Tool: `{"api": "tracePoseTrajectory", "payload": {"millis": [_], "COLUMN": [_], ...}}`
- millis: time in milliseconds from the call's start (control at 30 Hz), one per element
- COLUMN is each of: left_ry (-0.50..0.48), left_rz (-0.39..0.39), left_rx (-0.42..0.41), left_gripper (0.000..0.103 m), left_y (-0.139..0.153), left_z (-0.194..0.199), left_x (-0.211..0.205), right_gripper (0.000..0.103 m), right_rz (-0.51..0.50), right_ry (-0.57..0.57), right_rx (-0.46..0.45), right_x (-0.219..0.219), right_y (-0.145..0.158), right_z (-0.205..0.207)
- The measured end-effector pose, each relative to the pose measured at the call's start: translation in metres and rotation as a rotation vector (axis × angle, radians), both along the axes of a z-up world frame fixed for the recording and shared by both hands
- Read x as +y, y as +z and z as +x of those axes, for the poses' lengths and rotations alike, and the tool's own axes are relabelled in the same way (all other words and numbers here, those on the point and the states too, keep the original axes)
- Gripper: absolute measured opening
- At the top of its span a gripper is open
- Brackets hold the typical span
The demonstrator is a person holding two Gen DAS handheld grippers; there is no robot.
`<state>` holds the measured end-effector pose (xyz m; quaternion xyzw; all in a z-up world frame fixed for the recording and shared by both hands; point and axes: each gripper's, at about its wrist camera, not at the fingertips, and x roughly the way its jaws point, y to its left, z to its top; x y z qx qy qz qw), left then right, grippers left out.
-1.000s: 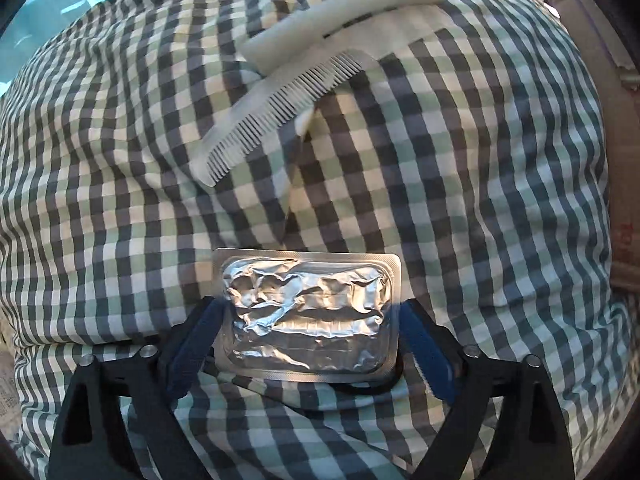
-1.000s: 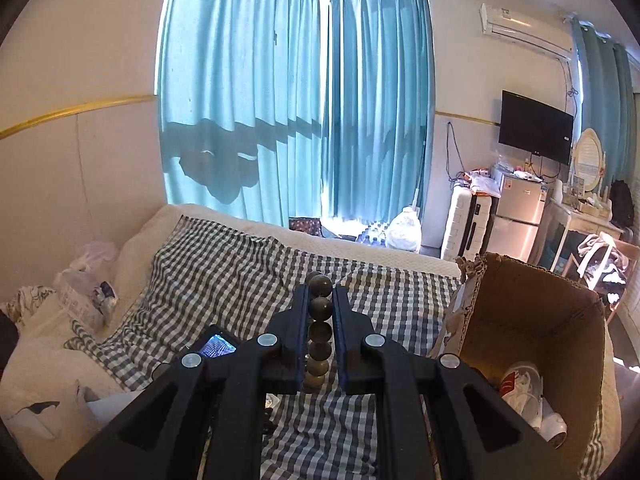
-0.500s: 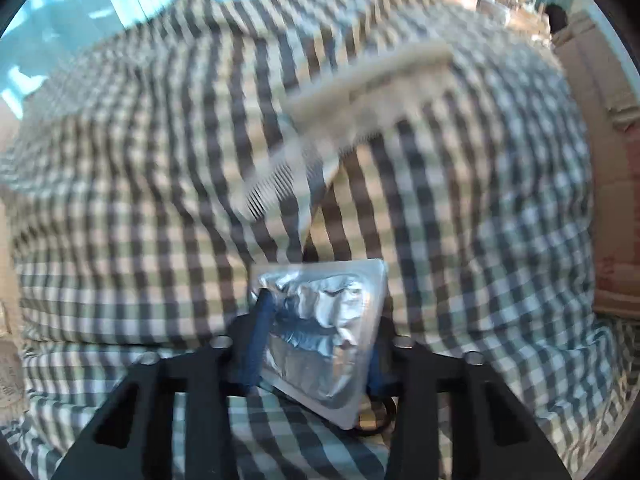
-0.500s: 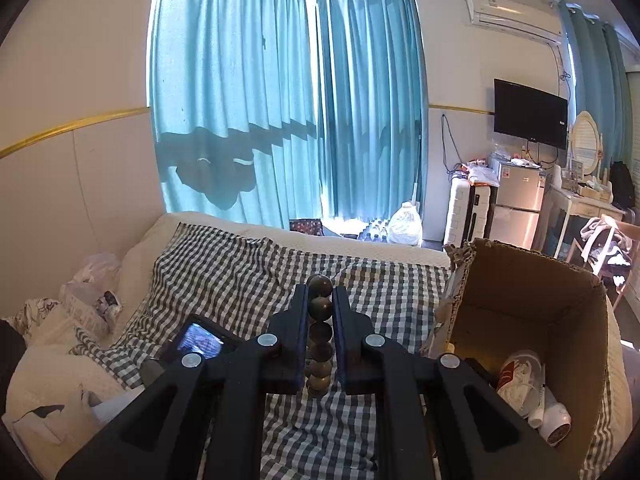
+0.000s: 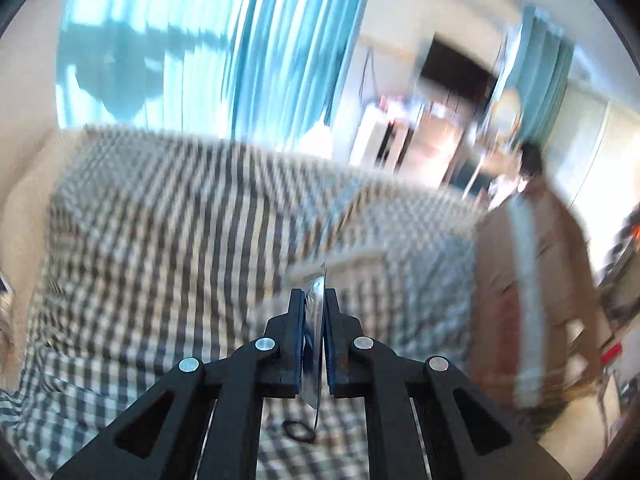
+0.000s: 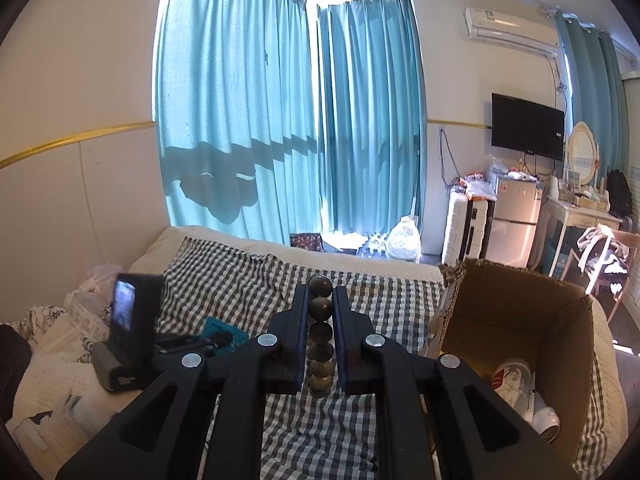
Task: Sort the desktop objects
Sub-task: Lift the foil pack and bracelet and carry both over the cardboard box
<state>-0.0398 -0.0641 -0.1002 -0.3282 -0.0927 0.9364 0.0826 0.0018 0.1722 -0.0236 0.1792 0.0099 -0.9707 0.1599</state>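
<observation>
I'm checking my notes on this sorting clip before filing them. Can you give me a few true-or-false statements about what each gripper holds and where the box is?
1. The left gripper is clamped on a foil blister pack seen edge-on. True; its jaws have just been closing on it.
2. The right gripper is empty. False; it pinches a string of dark round beads.
3. The cardboard box stands open with white items inside. True.
4. The box sits to the left of the right gripper in its own view. False; it is on the right.
5. The bed is covered by a checked cloth. True.
</observation>
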Motion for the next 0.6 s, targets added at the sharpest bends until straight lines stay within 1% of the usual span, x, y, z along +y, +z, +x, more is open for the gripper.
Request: {"api": "tracePoseTrajectory", "payload": {"millis": [100, 167, 233, 267, 300, 333, 400, 500, 600], "left_ry": [-0.021, -0.029, -0.057, -0.058, -0.06, -0.061, -0.038, -0.037, -0.064], "left_rz": [0.03, 0.024, 0.021, 0.02, 0.015, 0.007, 0.002, -0.004, -0.022], "left_rx": [0.112, 0.184, 0.246, 0.272, 0.309, 0.331, 0.396, 0.472, 0.512], "left_gripper": [0.008, 0.008, 0.008, 0.008, 0.008, 0.008, 0.008, 0.008, 0.008], "left_y": [0.044, 0.065, 0.091, 0.093, 0.103, 0.109, 0.126, 0.15, 0.16], "left_z": [0.03, 0.037, 0.056, 0.053, 0.061, 0.058, 0.074, 0.088, 0.096], "left_x": [0.0, 0.007, 0.016, 0.02, 0.025, 0.031, 0.042, 0.056, 0.073], "right_gripper": [0.011, 0.011, 0.011, 0.011, 0.011, 0.011, 0.011, 0.011, 0.011], "right_rz": [0.003, 0.001, -0.005, -0.008, -0.007, -0.006, 0.002, 0.023, 0.039], "right_ry": [-0.001, -0.004, -0.005, -0.007, -0.009, -0.013, -0.025, -0.038, -0.061], "right_rx": [0.047, 0.077, 0.107, 0.122, 0.137, 0.154, 0.188, 0.218, 0.233], "right_x": [0.003, 0.006, 0.01, 0.011, 0.013, 0.016, 0.021, 0.028, 0.042], "right_y": [0.009, 0.016, 0.023, 0.026, 0.029, 0.032, 0.036, 0.04, 0.04], "right_z": [0.009, 0.015, 0.022, 0.025, 0.028, 0.032, 0.041, 0.049, 0.053]}}
